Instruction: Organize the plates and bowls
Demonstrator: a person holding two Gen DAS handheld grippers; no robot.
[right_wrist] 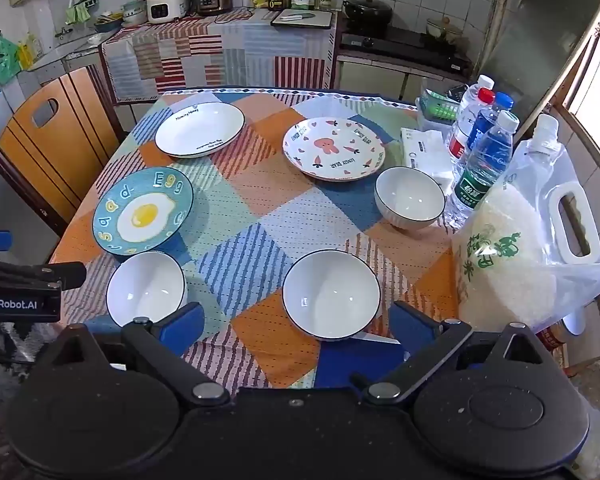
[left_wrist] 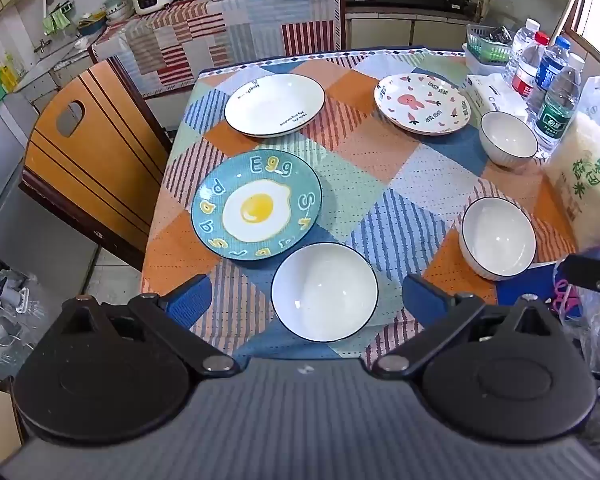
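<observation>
On the patchwork tablecloth lie three plates: a blue egg plate (left_wrist: 256, 210) (right_wrist: 142, 210), a plain white plate (left_wrist: 274, 105) (right_wrist: 199, 124) and a rabbit plate (left_wrist: 422, 103) (right_wrist: 333, 149). Three white bowls stand there: near left (left_wrist: 325, 291) (right_wrist: 146, 288), near right (left_wrist: 498, 238) (right_wrist: 331, 294) and far right (left_wrist: 508, 138) (right_wrist: 409, 198). My left gripper (left_wrist: 306, 300) is open and empty, hovering over the near left bowl. My right gripper (right_wrist: 296, 328) is open and empty, above the near right bowl.
Several water bottles (right_wrist: 482, 152), a bag of rice (right_wrist: 508, 256), a tissue pack (right_wrist: 426, 150) and a green basket (left_wrist: 486, 46) crowd the table's right side. A wooden chair (left_wrist: 88, 152) stands at the left edge. Kitchen counters lie behind.
</observation>
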